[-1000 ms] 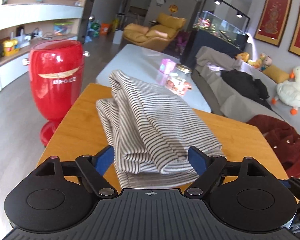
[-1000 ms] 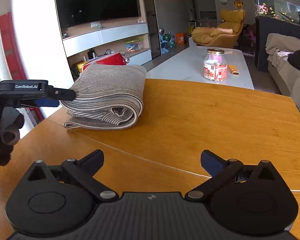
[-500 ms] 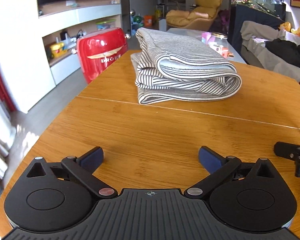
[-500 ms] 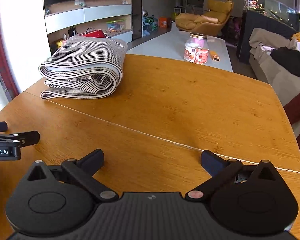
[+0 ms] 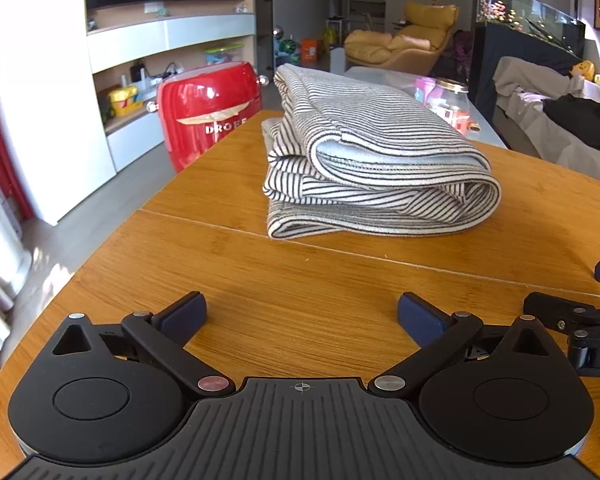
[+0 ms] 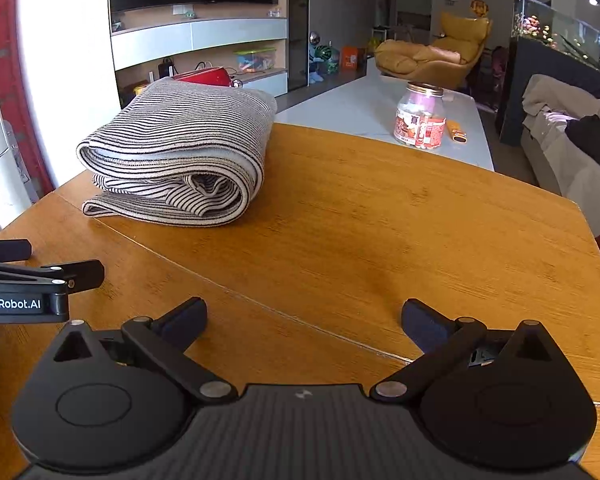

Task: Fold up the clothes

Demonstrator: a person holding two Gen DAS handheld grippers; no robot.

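Ahead of the left gripper [image 5: 302, 314], at about 12 o'clock and well apart from its fingertips, one folded striped garment [image 5: 374, 168] lies on the wooden worktop [image 5: 260, 304]. That gripper stands wide open with only bare wood between its blue pads. From the right wrist view the same garment [image 6: 180, 160] sits at about 10 o'clock, well apart from the right gripper [image 6: 304, 320], which is likewise spread wide and holds nothing. Each gripper shows in the other's view only as a cut-off piece at the frame edge: the right one at 3 o'clock in the left view, the left one at 9 o'clock in the right view. Counted: one garment, folded into several layers with its rolled edge facing the cameras; two grippers; one red appliance [image 5: 208, 114] on the floor beyond the worktop's far left corner, mostly hidden behind the garment in the right view; one jar [image 6: 420, 116] with a printed label on the pale low table [image 6: 360, 108] beyond, partly hidden by the garment in the left view. How the garment's inner layers lie cannot be made out.
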